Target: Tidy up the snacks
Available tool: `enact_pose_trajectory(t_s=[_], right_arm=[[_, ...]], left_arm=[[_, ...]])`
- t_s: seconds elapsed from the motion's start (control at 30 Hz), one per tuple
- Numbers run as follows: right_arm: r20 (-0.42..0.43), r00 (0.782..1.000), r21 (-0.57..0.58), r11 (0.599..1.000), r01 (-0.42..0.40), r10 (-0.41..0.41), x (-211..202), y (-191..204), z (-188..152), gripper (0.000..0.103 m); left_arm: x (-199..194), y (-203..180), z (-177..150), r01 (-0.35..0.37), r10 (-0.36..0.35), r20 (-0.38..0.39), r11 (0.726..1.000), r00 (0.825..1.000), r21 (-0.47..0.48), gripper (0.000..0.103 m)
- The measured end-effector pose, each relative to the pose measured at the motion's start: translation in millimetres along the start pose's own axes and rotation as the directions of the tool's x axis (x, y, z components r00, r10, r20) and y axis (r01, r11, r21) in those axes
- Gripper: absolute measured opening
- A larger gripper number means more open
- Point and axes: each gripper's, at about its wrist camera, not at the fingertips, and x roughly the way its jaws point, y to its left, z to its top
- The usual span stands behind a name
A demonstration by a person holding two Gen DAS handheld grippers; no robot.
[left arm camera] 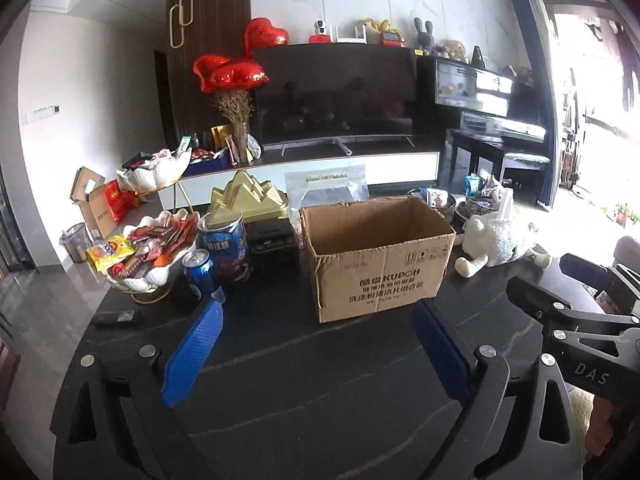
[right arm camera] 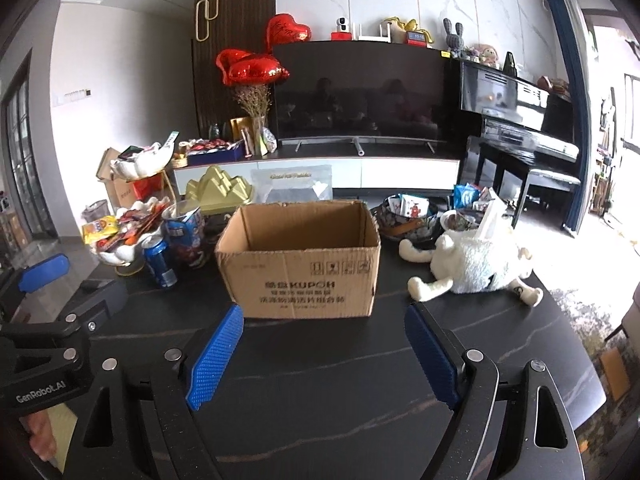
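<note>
Nearest the cameras, the left tool (left arm camera: 316, 336) and the right tool (right arm camera: 324, 346) hover over the dark veined stone worktop (right arm camera: 320, 400), each with its blue textured pads spread wide apart and nothing between them.

Just beyond both stands the open brown corrugated cardboard box (right arm camera: 304, 280), flaps folded in, its interior apparently empty; it is the likely receptacle. It looks light and could slide if bumped.

To its left, standing beside each other, are a blue drink can (left arm camera: 200, 270) and a taller blue cylindrical snack tub (left arm camera: 226, 246). Both are rigid and smooth. The can is probably slippery and best pinched across its mid-body; whether it is full cannot be told. The tub's thin wall may dent under a hard squeeze.

Beside them, a white shell-shaped ceramic dish on a gold wire stand (left arm camera: 136, 280) is heaped with small foil and plastic snack packets, a yellow packet (left arm camera: 108, 250) lying outermost. These are judged light, soft and crinkly. Each should be gripped by a sealed edge, gently, since the contents may crush. The dish itself is fragile and top-heavy, so it should not be nudged.

To the right of the box lie a white plush animal (right arm camera: 476, 264) and, behind it, dark patterned bowls holding more packets (right arm camera: 408, 216).
</note>
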Motion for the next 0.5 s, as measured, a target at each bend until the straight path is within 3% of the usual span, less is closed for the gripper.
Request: enact_pose_trajectory(t_s=[0.5], right_arm=[[0.051, 0.999, -0.014, 1.000, 0.017, -0.016, -35, 7, -17, 0.084]], left_arm=[[-37, 0, -15, 0.001, -0.001, 0.066, 1.000, 0.998, 0.000, 0.099]])
